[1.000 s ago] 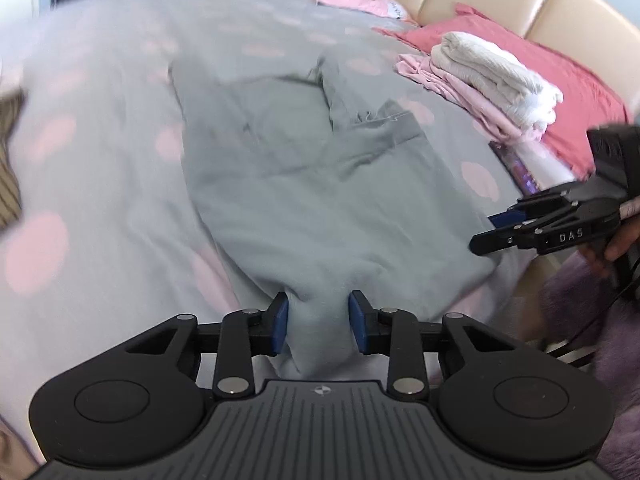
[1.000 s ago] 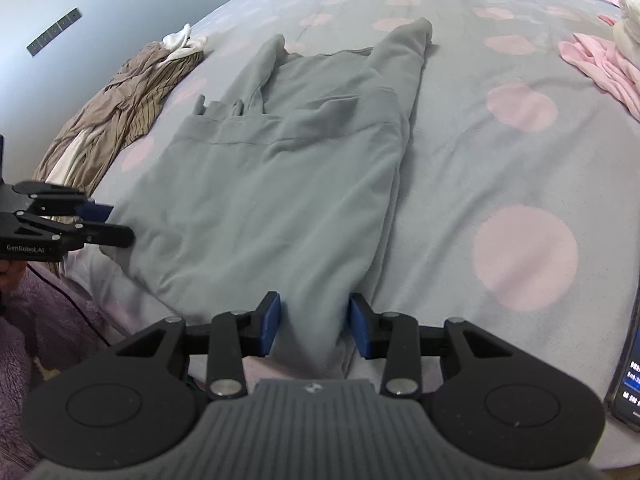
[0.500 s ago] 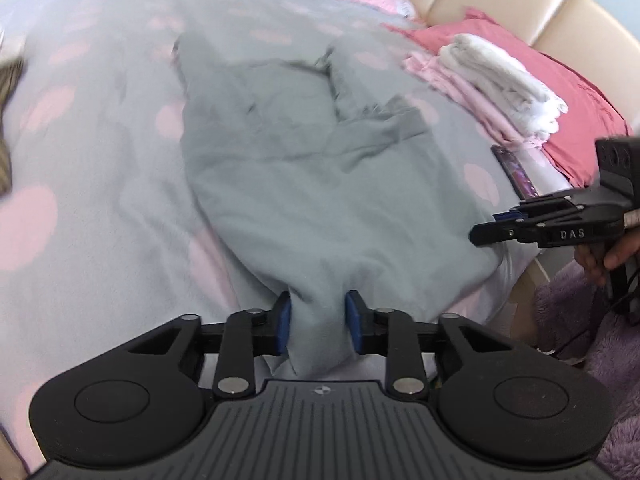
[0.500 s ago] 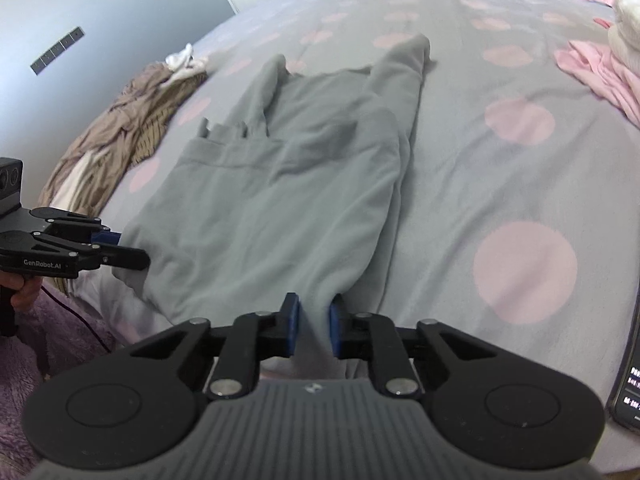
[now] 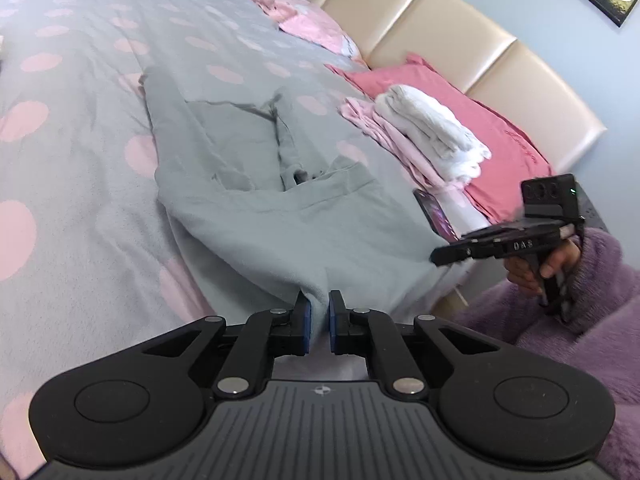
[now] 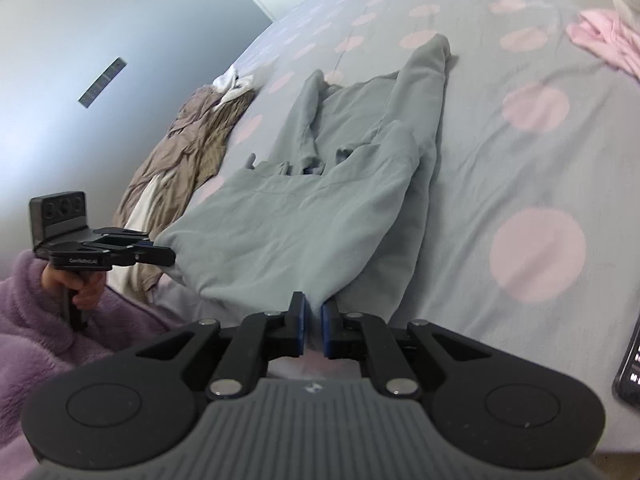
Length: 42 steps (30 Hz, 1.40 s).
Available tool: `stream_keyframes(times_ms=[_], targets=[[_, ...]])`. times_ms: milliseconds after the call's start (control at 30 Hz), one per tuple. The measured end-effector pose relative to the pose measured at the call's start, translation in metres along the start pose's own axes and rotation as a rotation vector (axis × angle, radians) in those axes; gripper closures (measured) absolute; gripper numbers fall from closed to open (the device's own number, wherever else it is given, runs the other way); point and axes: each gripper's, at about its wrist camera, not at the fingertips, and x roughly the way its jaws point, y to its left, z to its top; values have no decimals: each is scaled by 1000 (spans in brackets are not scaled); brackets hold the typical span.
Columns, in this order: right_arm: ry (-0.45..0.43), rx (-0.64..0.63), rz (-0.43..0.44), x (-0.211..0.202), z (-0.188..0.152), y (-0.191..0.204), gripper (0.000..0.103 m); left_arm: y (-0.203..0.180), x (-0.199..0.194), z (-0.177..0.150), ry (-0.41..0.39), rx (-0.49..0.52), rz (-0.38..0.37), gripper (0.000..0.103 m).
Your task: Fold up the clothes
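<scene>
Spotted bed (image 5: pixel 72 160) carries the grey garment (image 5: pixel 260 200), its near hem just clamped in both closing jaws, left gripper (image 5: pixel 319 322) and right gripper (image 6: pixel 313 322). Lift both corners evenly, keep the hem taut, carry it forward.

Soft, even daylight fills both views, with only faint shadows in the folds of the grey garment (image 5: pixel 256 184). The wall (image 6: pixel 120 20) glows pale blue with a bright strip at its top edge. Fisheye bending curves the bed (image 6: pixel 540 140) and headboard (image 5: pixel 460 60); corners go black, and edges blur slightly.
</scene>
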Motion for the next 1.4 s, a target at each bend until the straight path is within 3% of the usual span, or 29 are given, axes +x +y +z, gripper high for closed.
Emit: stream_keyframes(times_ms=[133, 300, 467, 533, 567, 600, 633, 700, 833, 967, 1067, 1100, 1133, 1167, 1233, 1267, 1300, 1333, 1367, 1400], targets=[[94, -3, -32, 15, -4, -3, 94, 7, 13, -6, 108, -31, -6, 97], [177, -25, -107, 40, -10, -5, 94, 18, 41, -15, 231, -53, 51, 97], [186, -38, -145, 47, -12, -3, 93, 19, 51, -15, 263, -45, 77, 96], [173, -45, -161, 42, -11, 1, 81, 17, 46, -15, 256, -41, 83, 93], [160, -52, -176, 38, -11, 3, 65, 14, 43, -14, 250, -32, 95, 90], [137, -65, -204, 34, -10, 5, 60, 11, 40, -12, 243, -20, 117, 78], [114, -76, -227, 29, -9, 7, 59, 9, 37, -11, 232, -11, 144, 57], [51, -89, -263, 20, -5, 10, 59, 7, 28, -9, 199, 2, 192, 45], [-85, -123, -313, 11, 10, 15, 59, 12, 18, 6, 96, -26, 220, 45], [-168, -149, -319, 19, 31, 18, 55, 23, 29, 25, 12, -44, 282, 45], [-177, -192, -339, 34, 49, 18, 53, 32, 42, 37, -20, -43, 325, 46], [-174, -213, -351, 41, 54, 19, 51, 35, 45, 40, -29, -43, 335, 46], [-172, -225, -352, 46, 57, 18, 42, 37, 47, 42, -39, -45, 339, 46], [-169, -238, -354, 52, 60, 18, 41, 39, 50, 44, -45, -45, 336, 46], [-153, -246, -350, 63, 66, 16, 42, 42, 55, 48, -49, -34, 326, 48], [-142, -247, -345, 68, 68, 15, 48, 42, 57, 49, -49, -18, 323, 50], [-131, -256, -338, 71, 69, 15, 56, 41, 60, 51, -48, -3, 321, 58], [-123, -262, -327, 74, 69, 15, 73, 39, 61, 52, -49, 19, 328, 67], [-122, -264, -307, 73, 69, 16, 82, 37, 61, 52, -50, 43, 332, 72], [-121, -265, -286, 73, 69, 16, 83, 34, 60, 53, -54, 63, 325, 76]])
